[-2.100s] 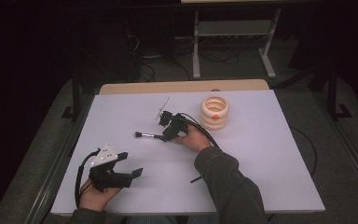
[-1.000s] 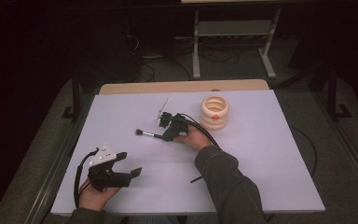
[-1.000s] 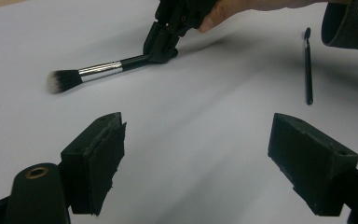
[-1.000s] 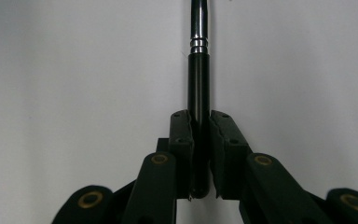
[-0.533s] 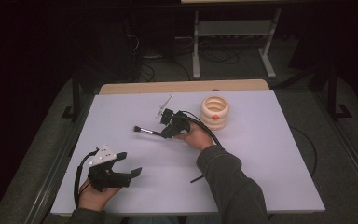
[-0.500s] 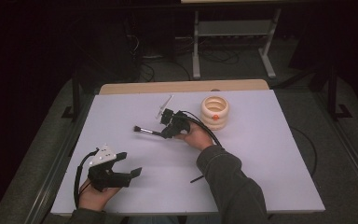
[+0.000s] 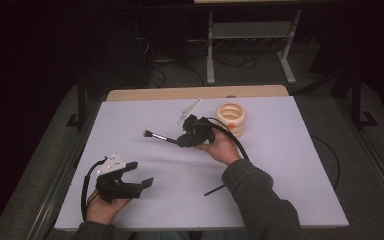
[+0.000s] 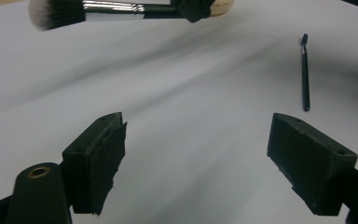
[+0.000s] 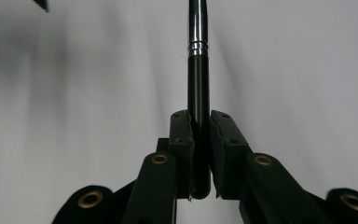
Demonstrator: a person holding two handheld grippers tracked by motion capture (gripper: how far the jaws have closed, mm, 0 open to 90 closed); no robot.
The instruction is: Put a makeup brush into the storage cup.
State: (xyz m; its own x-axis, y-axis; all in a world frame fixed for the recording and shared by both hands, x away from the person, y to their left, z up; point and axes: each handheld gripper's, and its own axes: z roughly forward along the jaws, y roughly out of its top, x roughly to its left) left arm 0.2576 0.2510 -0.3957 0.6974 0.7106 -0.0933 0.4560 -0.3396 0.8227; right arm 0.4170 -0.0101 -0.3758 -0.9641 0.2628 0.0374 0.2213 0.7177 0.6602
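Observation:
My right gripper [image 7: 182, 141] is shut on the black handle of a makeup brush [image 7: 156, 135], held above the middle of the white table [image 7: 290, 165]. The bristles point left. In the right gripper view, both jaws of the right gripper [image 9: 199, 126] clamp the brush handle [image 9: 198, 56] near its end. My left gripper [image 7: 141, 173] rests at the near left corner, open and holding nothing. In the left gripper view, its jaws [image 8: 214, 149] stand wide apart, with the brush head [image 8: 56, 11] farther off.
A cream ring-shaped holder [image 7: 231, 118] stands just right of the right gripper. A thin black brush [image 7: 214, 190] lies on the table near the right forearm and is also seen as a thin black brush [image 8: 305, 74]. A metal stand [image 7: 250, 35] stands on the floor beyond the table.
The right gripper has carried the brush slightly up and away from the person. The left gripper has stayed put.

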